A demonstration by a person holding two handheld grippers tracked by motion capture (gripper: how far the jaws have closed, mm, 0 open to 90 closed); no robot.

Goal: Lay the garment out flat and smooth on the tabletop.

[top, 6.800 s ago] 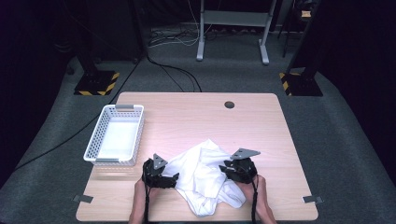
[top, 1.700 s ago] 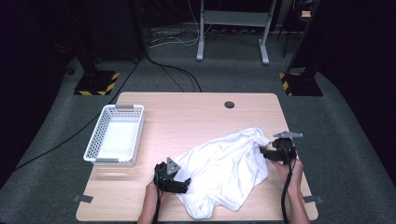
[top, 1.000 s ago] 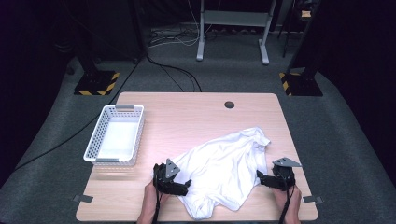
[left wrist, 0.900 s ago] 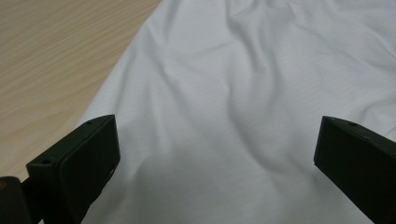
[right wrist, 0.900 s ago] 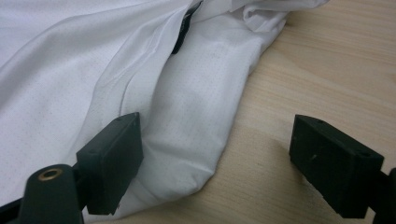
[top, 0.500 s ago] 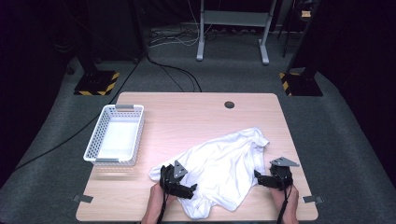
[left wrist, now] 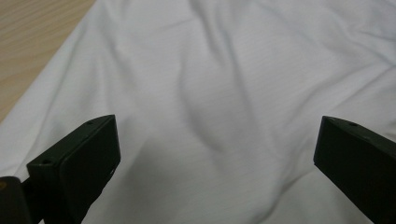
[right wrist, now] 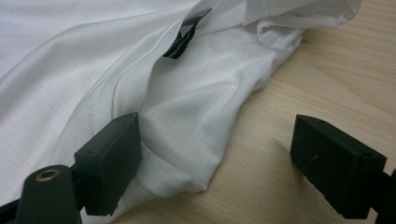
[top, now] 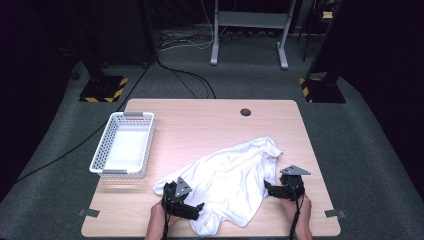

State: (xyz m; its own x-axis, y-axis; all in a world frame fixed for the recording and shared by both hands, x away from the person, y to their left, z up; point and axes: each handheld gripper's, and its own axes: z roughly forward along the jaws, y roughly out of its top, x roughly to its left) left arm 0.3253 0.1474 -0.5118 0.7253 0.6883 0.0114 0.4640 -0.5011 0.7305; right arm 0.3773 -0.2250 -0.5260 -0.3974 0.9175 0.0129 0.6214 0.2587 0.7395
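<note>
since the earlier frame we spread the white shirt [top: 227, 180] out from a bunch; left gripper [top: 192, 210] shifted inward. shirt lies rumpled at the surface's [top: 200, 125] 5 o'clock. both grippers' jaws released, right gripper [top: 272, 189] at the hem. flattening and folding remain; basket [top: 125, 150] unused.

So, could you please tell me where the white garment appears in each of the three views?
High view: white garment spread across the table's near right half.
Left gripper view: it covers nearly everything ahead of the tongs.
Right gripper view: it lies upper left, hem at the left jaw.
Shared landmark: the wooden table.
</note>
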